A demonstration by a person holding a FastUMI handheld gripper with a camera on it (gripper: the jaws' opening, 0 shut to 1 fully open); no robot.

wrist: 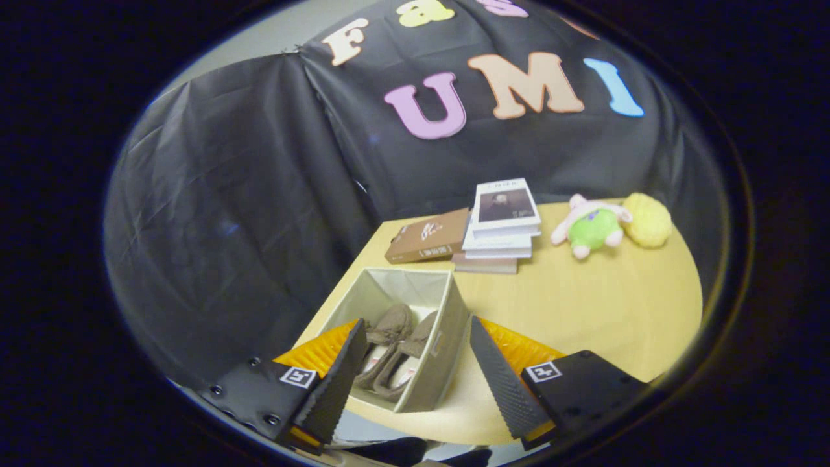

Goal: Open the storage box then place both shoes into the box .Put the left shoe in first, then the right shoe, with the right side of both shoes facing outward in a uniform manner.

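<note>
The box [415,324] sits open between my tool's fingers and a little beyond them, near the close edge of the worktop [603,305]; both shoes [392,347] lie inside it side by side, touching, toes pointing away from me; I judge the opening and both placements done, with perhaps only a check of how they face left; I cannot tell from here which shoe is left or right, nor whether their right sides face outward. My tool [415,373] is spread wide and holds nothing; its fingers stand apart on either side of the box without touching it, as far as I can see. Beyond the box, ahead and slightly to my right, lies a stack of books [499,227], a brown book [428,237] leaning against it; farther right rest a green plush [593,227] and a yellow plush [648,220], touching each other.
</note>
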